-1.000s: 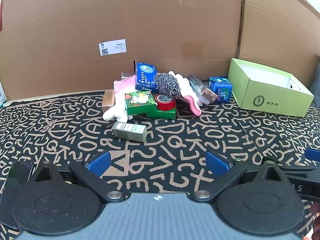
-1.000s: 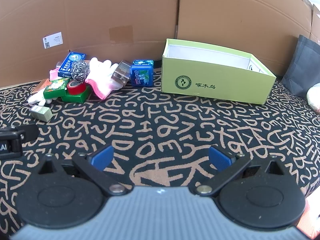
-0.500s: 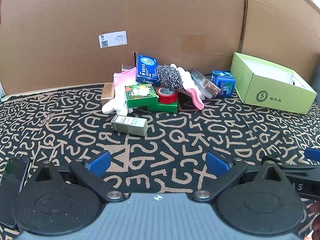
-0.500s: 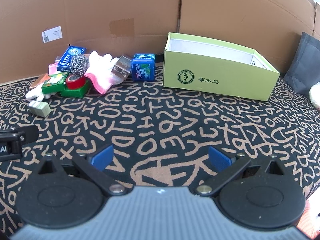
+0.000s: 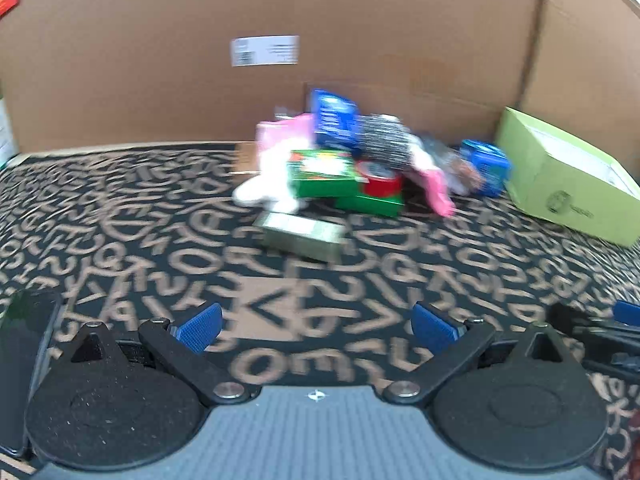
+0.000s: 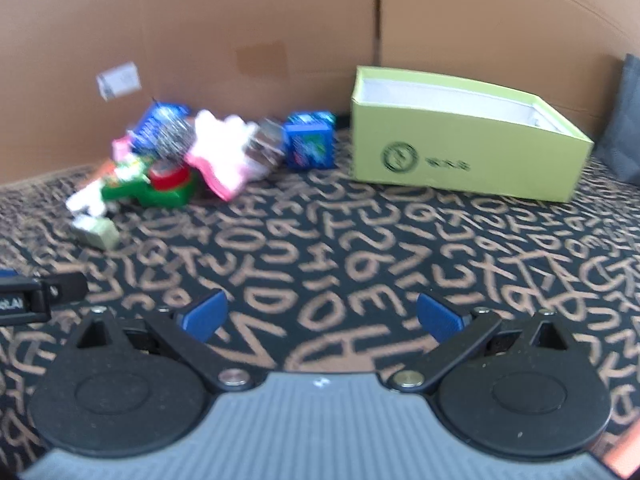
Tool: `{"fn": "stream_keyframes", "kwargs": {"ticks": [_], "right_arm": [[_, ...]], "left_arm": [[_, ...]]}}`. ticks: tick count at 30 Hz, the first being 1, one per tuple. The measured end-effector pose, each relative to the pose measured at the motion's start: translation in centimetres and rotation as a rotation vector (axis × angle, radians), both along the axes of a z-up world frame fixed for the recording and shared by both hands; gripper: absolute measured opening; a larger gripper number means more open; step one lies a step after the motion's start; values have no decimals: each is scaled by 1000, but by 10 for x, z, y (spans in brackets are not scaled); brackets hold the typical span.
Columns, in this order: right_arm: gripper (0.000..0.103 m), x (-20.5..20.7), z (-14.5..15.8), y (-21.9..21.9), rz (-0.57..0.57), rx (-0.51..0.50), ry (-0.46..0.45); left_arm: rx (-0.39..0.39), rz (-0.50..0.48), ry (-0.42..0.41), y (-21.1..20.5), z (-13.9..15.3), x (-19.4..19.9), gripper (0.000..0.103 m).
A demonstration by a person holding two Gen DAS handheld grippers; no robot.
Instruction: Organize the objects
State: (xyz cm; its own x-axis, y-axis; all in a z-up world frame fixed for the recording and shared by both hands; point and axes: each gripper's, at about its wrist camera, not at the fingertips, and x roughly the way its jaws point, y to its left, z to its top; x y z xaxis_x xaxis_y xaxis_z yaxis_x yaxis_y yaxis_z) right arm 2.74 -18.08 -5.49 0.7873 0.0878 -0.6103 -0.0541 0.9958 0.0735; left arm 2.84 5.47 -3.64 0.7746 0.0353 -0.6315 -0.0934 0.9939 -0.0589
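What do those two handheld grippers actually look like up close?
Both look alike. The left gripper and right gripper each have two blue ribbed finger pads on black angled link arms with silver pivot screws, two round black discs, and a grey ribbed body bearing a small white mark. No cables show.

Both views are smeared by motion, so we cannot read the white label point(image 5: 265, 51) on the cardboard wall, upper centre of the left wrist view, nor the print on the green box point(image 6: 460, 152). The piled items point(image 5: 352, 164) at mid-frame blur together; we cannot tell where one ends. A dark flat object point(image 5: 22, 360) is cut off at the left edge.
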Motion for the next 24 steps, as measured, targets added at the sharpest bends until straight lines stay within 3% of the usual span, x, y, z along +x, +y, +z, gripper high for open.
{"fn": "stream_keyframes", "kwargs": {"ticks": [4, 7, 10, 12, 16, 17, 19, 24], "right_arm": [[103, 9, -1, 6, 82, 65, -30], [103, 20, -2, 22, 147, 63, -61], [100, 31, -2, 44, 220, -9, -90], [86, 41, -3, 55, 258, -25, -76], [76, 64, -10, 75, 334, -24, -35], [72, 70, -12, 82, 353, -33, -30], [68, 83, -15, 95, 400, -41, -21], [65, 122, -24, 126, 440, -89, -23]], "left_arm": [[-15, 107, -9, 30, -2, 10, 103], [-57, 89, -15, 35, 2, 27, 103], [-57, 54, -35, 31, 2, 49, 101], [-59, 37, -28, 29, -2, 64, 93], [-131, 12, 4, 37, -14, 85, 72], [-161, -3, -3, 42, -14, 85, 57], [-198, -21, -16, 51, -11, 84, 40], [-186, -17, -18, 69, -9, 78, 37]]}}
